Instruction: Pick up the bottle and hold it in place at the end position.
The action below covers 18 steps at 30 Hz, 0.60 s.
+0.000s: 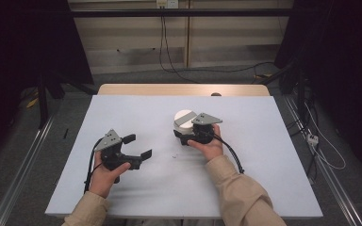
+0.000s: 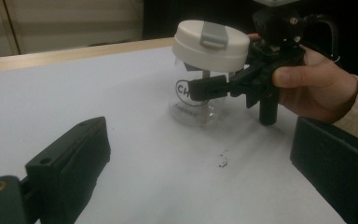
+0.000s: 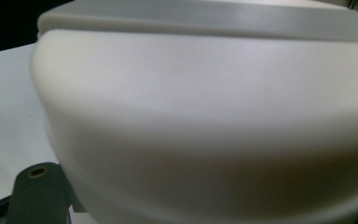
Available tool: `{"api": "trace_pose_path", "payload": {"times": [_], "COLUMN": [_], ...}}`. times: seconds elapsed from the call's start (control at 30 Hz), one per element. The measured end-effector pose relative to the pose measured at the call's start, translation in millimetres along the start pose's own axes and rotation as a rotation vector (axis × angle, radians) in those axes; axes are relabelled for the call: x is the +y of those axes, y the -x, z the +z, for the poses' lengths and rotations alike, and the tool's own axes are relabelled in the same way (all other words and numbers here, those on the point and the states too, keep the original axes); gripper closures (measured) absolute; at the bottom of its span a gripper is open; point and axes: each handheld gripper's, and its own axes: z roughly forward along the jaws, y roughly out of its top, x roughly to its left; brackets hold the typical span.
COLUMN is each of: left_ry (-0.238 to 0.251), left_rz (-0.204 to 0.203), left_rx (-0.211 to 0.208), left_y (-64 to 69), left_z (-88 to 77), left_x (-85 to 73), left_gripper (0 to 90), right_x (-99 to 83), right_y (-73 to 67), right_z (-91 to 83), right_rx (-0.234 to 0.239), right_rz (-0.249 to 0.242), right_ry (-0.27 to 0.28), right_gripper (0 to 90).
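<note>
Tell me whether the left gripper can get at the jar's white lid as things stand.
Probably yes. The left gripper is open, apart from the jar, with bare white table between. The right gripper clamps the glass body below the lid, leaving the lid's top and near side free.

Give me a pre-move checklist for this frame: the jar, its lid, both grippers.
1. Right gripper clamped on the jar below the lid: ok.
2. Jar upright on the table: ok.
3. Lid seated on the jar: ok; whether it is screwed tight: cannot tell.
4. Left gripper open and apart from the jar: ok.
5. Path from left gripper to lid free of things: ok, just small specks on the table.
6. Jar contents: cannot tell.
</note>
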Motion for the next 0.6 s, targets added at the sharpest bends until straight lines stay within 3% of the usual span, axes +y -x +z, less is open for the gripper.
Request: {"api": "trace_pose_path", "payload": {"times": [0.27, 0.6], "left_ry": [0.008, -0.003], "left_rz": [0.001, 0.018], "left_rx": [0.004, -0.022], "left_y": [-3.4, 2.2], "left_z": [6.1, 18.2], "left_x": [7.9, 14.7], "left_gripper": [5.3, 5.8], "right_x": [0.0, -1.1], "right_y": [0.4, -0.2], "right_z": [0.6, 0.2], "right_rx": [0.001, 0.000], "right_rz": [0.003, 0.002], "right_ry": [-0.003, -0.002], "right_gripper": [18.6, 18.6]}}
